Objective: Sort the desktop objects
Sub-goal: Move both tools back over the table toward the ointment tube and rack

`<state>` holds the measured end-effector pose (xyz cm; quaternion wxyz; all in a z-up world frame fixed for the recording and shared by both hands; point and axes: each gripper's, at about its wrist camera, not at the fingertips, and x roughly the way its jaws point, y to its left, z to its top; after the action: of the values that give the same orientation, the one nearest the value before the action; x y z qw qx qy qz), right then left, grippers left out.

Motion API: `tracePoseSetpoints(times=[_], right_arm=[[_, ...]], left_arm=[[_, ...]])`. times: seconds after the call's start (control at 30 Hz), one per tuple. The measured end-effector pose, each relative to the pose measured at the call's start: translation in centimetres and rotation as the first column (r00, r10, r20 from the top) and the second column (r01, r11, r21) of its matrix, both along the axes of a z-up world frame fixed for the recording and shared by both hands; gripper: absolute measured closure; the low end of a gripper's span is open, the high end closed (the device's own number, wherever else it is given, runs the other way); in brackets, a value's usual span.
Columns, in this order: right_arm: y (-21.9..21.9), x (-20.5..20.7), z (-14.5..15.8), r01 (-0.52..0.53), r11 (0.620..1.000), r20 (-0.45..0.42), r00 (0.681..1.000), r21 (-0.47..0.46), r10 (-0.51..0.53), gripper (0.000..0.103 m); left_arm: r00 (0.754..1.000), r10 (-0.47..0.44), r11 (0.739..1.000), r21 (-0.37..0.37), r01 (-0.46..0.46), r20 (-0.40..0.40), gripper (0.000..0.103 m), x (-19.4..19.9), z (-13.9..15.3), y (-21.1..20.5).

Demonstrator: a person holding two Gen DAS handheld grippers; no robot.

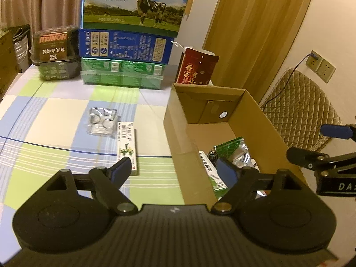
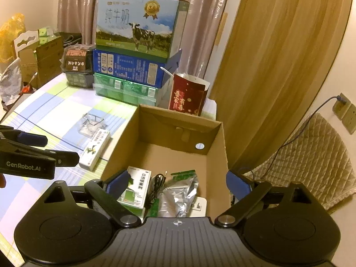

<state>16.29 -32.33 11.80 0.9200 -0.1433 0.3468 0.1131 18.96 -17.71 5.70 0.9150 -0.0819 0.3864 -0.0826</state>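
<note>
A slim carton (image 1: pixel 128 148) lies just left of the cardboard box (image 1: pixel 178 120), with stacked cartons (image 1: pixel 126 44) behind.

an open cardboard box (image 2: pixel 218 155) holds a white-and-green carton (image 2: pixel 135 189), a coiled black cable (image 2: pixel 156 183), a crumpled silver pouch (image 2: pixel 182 191) and a white plug (image 2: pixel 200 204). left of it on the checked cloth lie a slim white box (image 1: pixel 128 149) and a clear plastic case (image 1: pixel 102 122), touching.

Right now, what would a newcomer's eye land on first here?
The tall cow-print milk carton topping the stack at the table's back edge. Next, the open cardboard box at the table's right, holding a silver pouch and a green-white box. A slim packet lies outside, left of it.
</note>
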Motion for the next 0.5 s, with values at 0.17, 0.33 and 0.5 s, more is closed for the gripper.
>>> tracePoseSetpoints(times=[0.17,0.33,0.5], right_arm=[[1.1,-1.0,0.5,-0.005,1.000,0.006,1.000,0.002,0.005,0.002],[2.0,-1.5,0.5,-0.006,1.000,-0.008,1.000,0.018,0.006,0.002],[3.5,-2.2,0.5,-0.020,0.999,-0.013,1.000,0.025,0.020,0.002]], left_arm=[[1.000,0.012,1.000,0.016,-0.012,0.012,0.012,-1.1,0.4,1.9],[0.999,0.039,0.999,0.031,-0.039,0.026,0.006,-2.1,0.8,4.5],[0.997,0.071,0.995,0.067,-0.073,0.040,0.001,-3.1,1.1,8.1]])
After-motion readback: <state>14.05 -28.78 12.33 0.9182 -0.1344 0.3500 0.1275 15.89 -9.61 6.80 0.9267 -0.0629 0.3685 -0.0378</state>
